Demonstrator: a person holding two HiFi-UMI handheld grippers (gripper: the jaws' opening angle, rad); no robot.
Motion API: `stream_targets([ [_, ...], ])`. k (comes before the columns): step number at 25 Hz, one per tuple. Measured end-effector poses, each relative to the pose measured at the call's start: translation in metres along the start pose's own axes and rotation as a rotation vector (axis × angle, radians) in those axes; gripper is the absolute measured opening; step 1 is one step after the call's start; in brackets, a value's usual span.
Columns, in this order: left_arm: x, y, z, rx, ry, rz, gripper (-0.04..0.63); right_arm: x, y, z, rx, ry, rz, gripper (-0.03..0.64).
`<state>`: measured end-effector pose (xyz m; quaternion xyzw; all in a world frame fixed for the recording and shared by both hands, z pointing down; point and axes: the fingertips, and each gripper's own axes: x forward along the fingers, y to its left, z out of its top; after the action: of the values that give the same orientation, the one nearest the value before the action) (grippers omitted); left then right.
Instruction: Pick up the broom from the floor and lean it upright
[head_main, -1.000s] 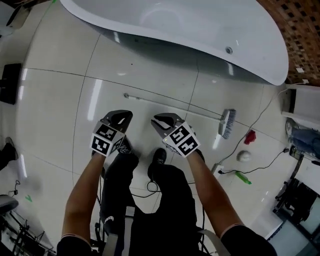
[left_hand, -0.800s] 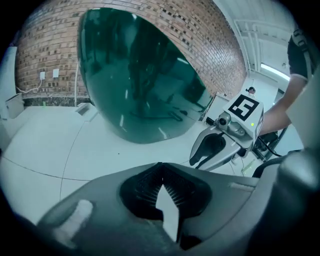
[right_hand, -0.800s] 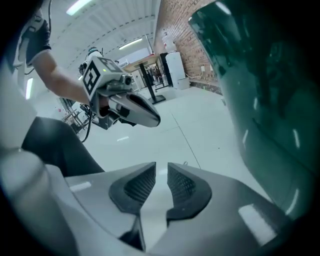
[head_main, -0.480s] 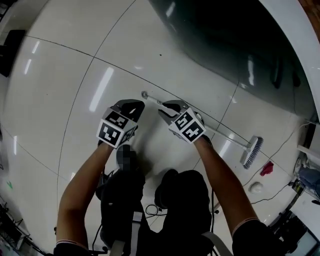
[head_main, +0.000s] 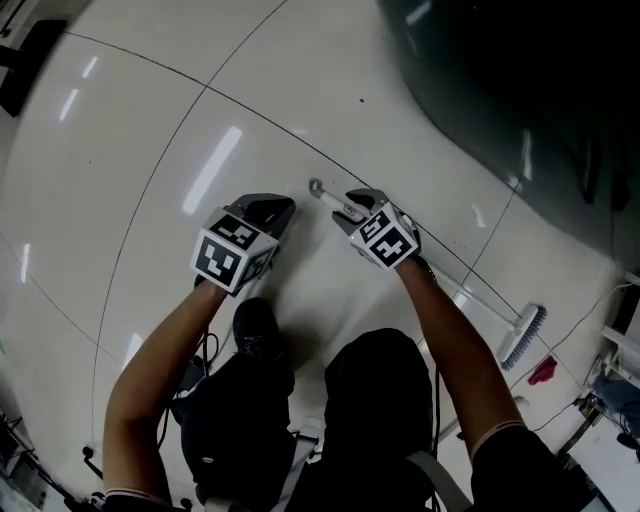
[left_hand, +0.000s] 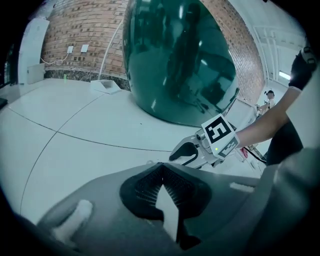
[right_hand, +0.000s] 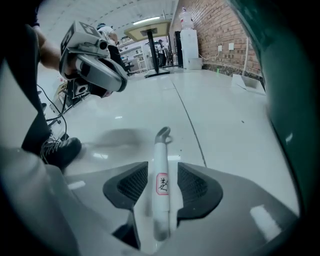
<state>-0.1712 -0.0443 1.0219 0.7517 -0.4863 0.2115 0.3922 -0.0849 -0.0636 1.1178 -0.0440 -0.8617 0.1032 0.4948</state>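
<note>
In my right gripper view, the fingers (right_hand: 131, 184) of my right gripper (right_hand: 161, 172) stand wide on either side of the broom's white handle (right_hand: 161, 192). They have just been opening, and there is a gap on each side of the handle, so they are not pressing it. A small label shows on the handle, and its hooked end (right_hand: 163, 135) lies just past my fingertips. The head view is too far off to show any of that. There my right gripper (head_main: 348, 207) partly covers the handle, but only that view takes in the brush head (head_main: 523, 336), well off to my right on the floor (head_main: 150, 150).

My left gripper (left_hand: 160, 167) has its fingers (left_hand: 142, 187) together at the tips, with nothing between them. It hangs beside the right one, clear of the broom. Its view alone shows the brick wall (left_hand: 85, 25) behind the dark green tub (left_hand: 180, 60). My shoe (head_main: 255, 325) is just behind the left gripper (head_main: 272, 210).

A second ago both grippers were higher and the whole broom lay well ahead of them. Now they are low, and the handle seems to lie on the floor still, though I can't be sure.
</note>
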Motion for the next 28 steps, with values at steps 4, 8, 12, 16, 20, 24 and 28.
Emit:
stream_targets([
  [4,-0.002,0.003,0.002,-0.003,-0.023,0.024,0.001,0.010,-0.001,-0.008,-0.066,0.045,-0.012,0.146],
  [8,-0.004,-0.006,-0.001,0.002,-0.015,0.008,0.001,0.011,0.010,-0.014,-0.115,0.064,0.011,0.101],
  [12,-0.010,-0.009,0.009,0.053,-0.007,0.018,0.000,-0.015,0.013,0.006,-0.104,-0.019,-0.008,0.097],
  [16,-0.024,-0.003,0.041,0.077,-0.051,0.065,0.001,-0.063,0.007,0.046,-0.092,-0.142,-0.076,0.095],
  [20,-0.059,-0.020,0.090,0.083,-0.129,0.079,0.000,-0.133,0.013,0.095,-0.104,-0.249,-0.128,0.095],
  [24,-0.103,-0.061,0.156,0.147,-0.193,0.074,0.000,-0.227,0.026,0.136,-0.124,-0.336,-0.192,0.095],
  [28,-0.154,-0.101,0.221,0.201,-0.262,0.063,0.000,-0.322,0.040,0.178,-0.130,-0.389,-0.240,0.094],
])
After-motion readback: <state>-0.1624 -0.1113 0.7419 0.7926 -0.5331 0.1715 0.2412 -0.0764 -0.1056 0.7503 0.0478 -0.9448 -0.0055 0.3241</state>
